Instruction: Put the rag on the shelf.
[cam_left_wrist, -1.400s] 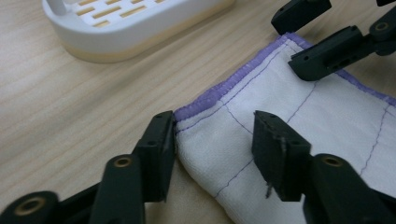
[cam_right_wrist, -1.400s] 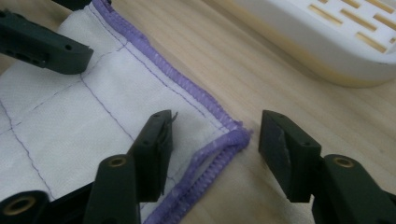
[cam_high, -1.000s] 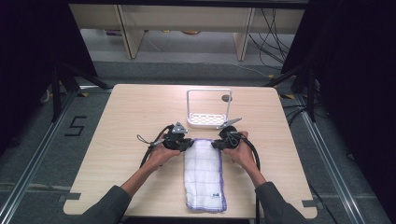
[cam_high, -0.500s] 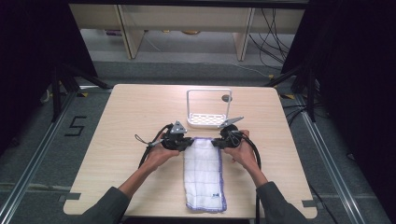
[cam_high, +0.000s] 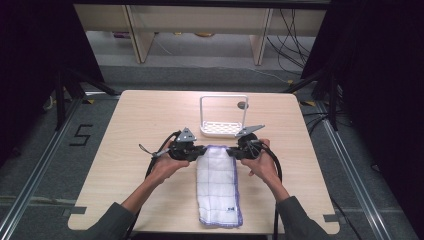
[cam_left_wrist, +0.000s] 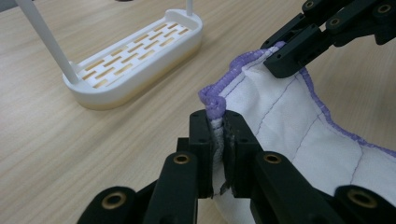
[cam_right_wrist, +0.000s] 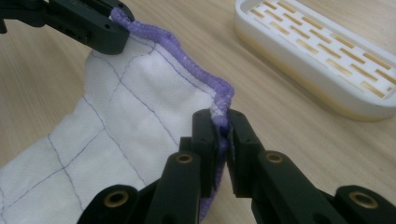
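Observation:
A white cloth (cam_high: 216, 185) with thin grid lines and a purple hem lies folded lengthwise on the wooden table, its far end lifted. My left gripper (cam_high: 201, 150) is shut on the far left corner of the cloth (cam_left_wrist: 299, 126); the hem sticks up between its jaws (cam_left_wrist: 217, 135). My right gripper (cam_high: 231, 151) is shut on the far right corner of the cloth (cam_right_wrist: 121, 126), pinching the hem (cam_right_wrist: 222, 130). In each gripper view the other gripper's jaws grip the opposite corner.
A white slotted rack (cam_high: 223, 129) with an upright wire frame stands just beyond the grippers; it also shows as a rack (cam_left_wrist: 135, 60) and a rack (cam_right_wrist: 317, 51) in the gripper views. A small dark round object (cam_high: 242, 105) lies behind it. Bare table (cam_high: 135, 125) lies on both sides.
Both grippers have edged slightly farther from the person, drawing the cloth's far end toward the rack. They keep hold of the corners.

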